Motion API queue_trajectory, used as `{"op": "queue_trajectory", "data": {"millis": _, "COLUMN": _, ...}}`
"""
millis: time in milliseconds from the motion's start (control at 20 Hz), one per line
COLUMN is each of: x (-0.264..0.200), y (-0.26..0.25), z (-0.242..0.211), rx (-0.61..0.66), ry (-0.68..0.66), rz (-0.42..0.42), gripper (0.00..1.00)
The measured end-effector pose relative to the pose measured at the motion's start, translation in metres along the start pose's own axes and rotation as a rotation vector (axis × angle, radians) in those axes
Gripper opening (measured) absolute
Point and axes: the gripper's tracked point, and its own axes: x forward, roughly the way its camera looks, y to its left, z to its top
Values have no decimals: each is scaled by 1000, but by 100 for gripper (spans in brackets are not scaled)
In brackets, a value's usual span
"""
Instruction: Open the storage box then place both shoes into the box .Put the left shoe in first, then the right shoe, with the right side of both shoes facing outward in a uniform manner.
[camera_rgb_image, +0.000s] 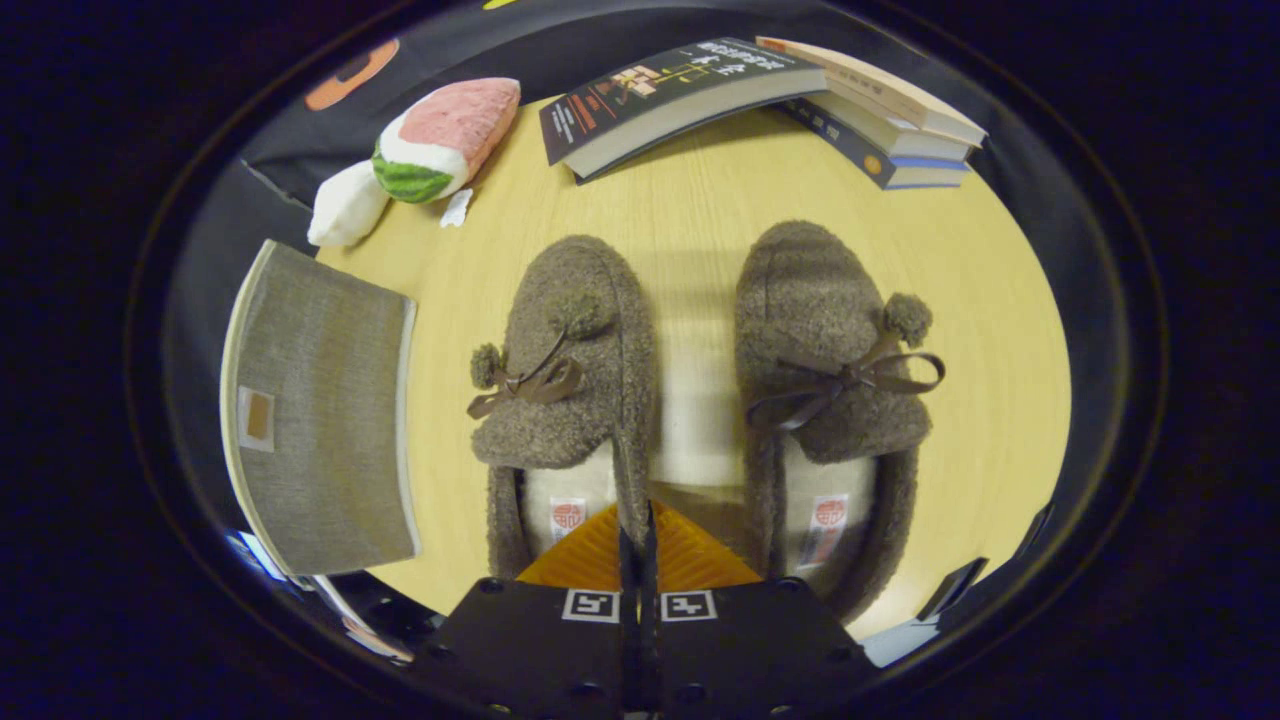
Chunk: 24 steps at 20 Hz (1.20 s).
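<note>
Two brown fluffy slippers with ribbon bows and pompoms lie side by side on the wooden table (700, 200), toes pointing away from me. The left shoe (565, 350) sits just ahead of my fingers, and the right shoe (825, 350) lies a little to its right. My gripper (637, 520) is shut, fingers pressed together with nothing held. Its tips hang over the heel end of the left shoe's inner side wall. The grey fabric storage box (320, 410) stands left of the shoes with its lid closed.
A plush watermelon slice (440, 135) lies at the far left of the table, partly off the edge. A dark book (670, 95) and a stack of books (880, 120) lie beyond the shoes. Bare wood shows between the shoes and the books.
</note>
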Motion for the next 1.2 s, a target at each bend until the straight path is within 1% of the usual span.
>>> {"op": "queue_trajectory", "data": {"millis": 200, "x": -29, "y": 2, "z": -6, "rx": 40, "ry": -29, "rz": 29, "gripper": 1}}
{"op": "queue_trajectory", "data": {"millis": 450, "x": -91, "y": 42, "z": -2, "rx": 1, "ry": -112, "rz": 105, "gripper": 0}}
{"op": "queue_trajectory", "data": {"millis": 600, "x": -127, "y": 81, "z": 0, "rx": -44, "ry": -174, "rz": 139, "gripper": 0}}
{"op": "queue_trajectory", "data": {"millis": 800, "x": -160, "y": 151, "z": -4, "rx": -92, "ry": -211, "rz": 230, "gripper": 0}}
{"op": "queue_trajectory", "data": {"millis": 950, "x": -163, "y": 208, "z": -5, "rx": -159, "ry": -245, "rz": 251, "gripper": 0}}
{"op": "queue_trajectory", "data": {"millis": 1050, "x": -151, "y": 242, "z": -12, "rx": -180, "ry": -226, "rz": 255, "gripper": 0}}
{"op": "queue_trajectory", "data": {"millis": 1200, "x": -118, "y": 274, "z": -23, "rx": -176, "ry": -168, "rz": 207, "gripper": 0}}
